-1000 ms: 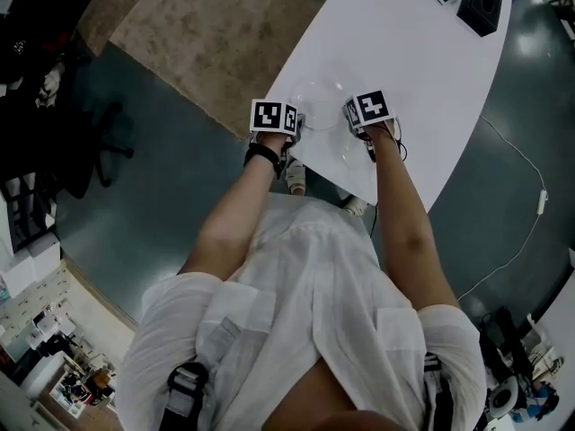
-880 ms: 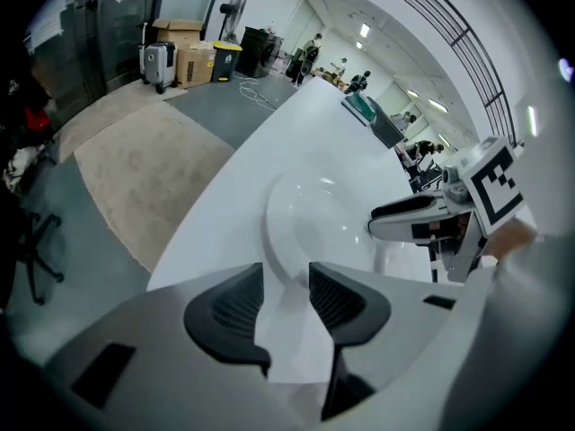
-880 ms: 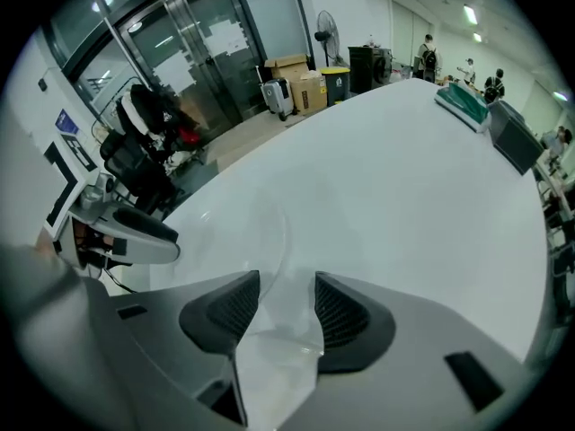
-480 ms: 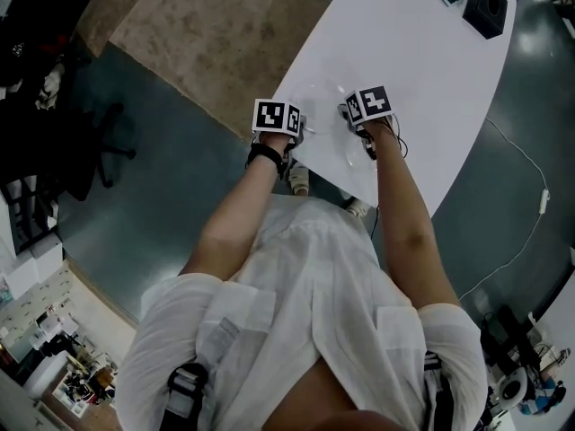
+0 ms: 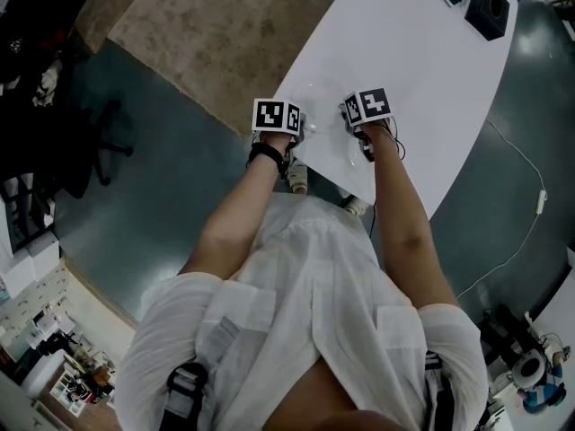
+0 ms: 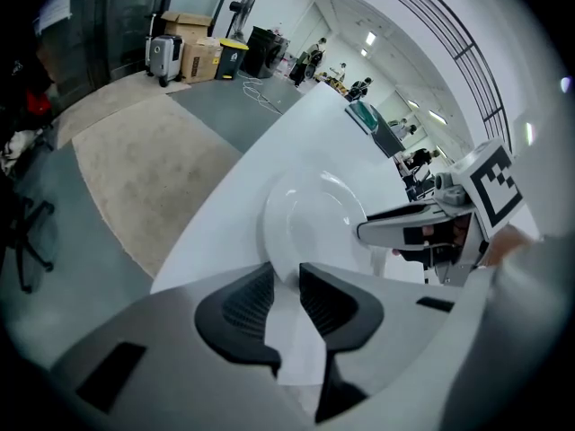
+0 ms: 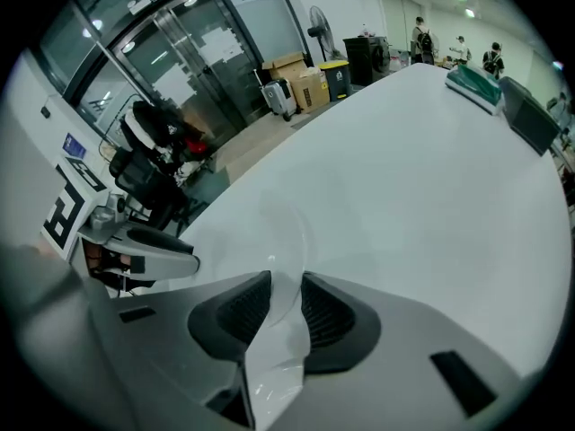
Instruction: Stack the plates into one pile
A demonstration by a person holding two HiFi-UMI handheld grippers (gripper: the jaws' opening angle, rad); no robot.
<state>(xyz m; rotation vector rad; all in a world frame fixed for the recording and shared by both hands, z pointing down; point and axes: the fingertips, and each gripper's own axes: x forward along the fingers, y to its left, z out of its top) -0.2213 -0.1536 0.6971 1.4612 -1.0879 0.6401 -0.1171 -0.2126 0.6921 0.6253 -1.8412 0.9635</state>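
Closing L claw (image 6: 287, 275), R claw (image 7: 287, 281), plate (image 6: 310, 214) btwn

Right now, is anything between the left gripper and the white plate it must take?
Nothing visible. The white plate has its rim between the jaws of the left gripper, which have just been closing on it.

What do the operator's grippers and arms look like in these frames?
Left gripper and right gripper: grey bodies, black ribbed pads, each topped by a white cube with black square markers. Jaws on both have just been closing, the plate rim between each pair. Short white sleeves, bare forearms, black band on the left wrist.
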